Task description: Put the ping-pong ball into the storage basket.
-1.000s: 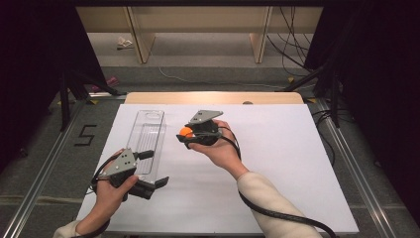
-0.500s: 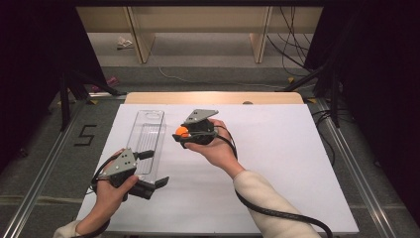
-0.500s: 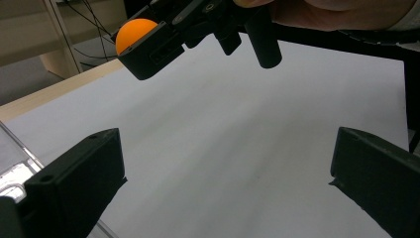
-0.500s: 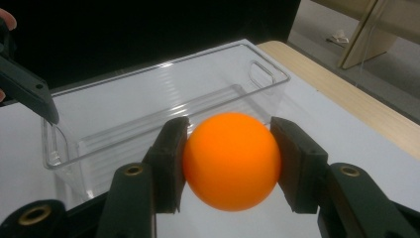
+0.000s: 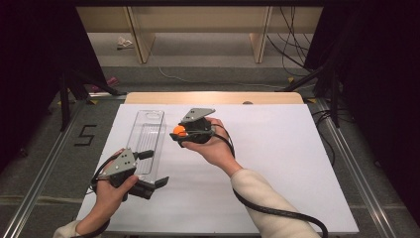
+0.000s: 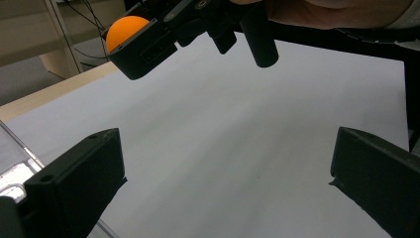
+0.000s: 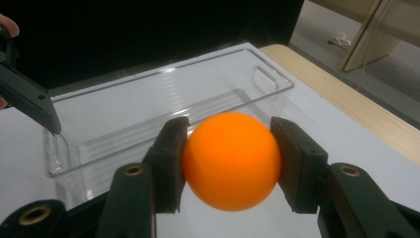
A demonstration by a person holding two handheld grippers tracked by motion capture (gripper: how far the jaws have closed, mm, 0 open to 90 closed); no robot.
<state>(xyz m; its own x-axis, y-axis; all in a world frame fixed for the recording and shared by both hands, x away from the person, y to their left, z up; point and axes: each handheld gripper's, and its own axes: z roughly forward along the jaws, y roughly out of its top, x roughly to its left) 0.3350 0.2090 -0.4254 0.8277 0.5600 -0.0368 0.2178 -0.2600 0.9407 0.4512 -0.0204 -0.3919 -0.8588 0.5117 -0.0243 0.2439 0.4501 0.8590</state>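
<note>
My right gripper is shut on an orange ball, held above the white table just right of a clear plastic tray. In the right gripper view, the ball sits squeezed between both pads of that gripper, with the empty tray behind it. My left gripper stands open near the tray's near end, one jaw over its rim, nothing between its jaws. The left gripper view looks between that gripper's wide-apart jaws and catches the ball in the other gripper above.
A white sheet covers the table, with a wooden strip along its far edge. The right gripper's black cable trails off the table's front. Metal rails and a floor mark "5" lie at the left.
The right gripper has drifted slightly left toward the tray, still holding the ball. The left gripper has stayed where it was.
</note>
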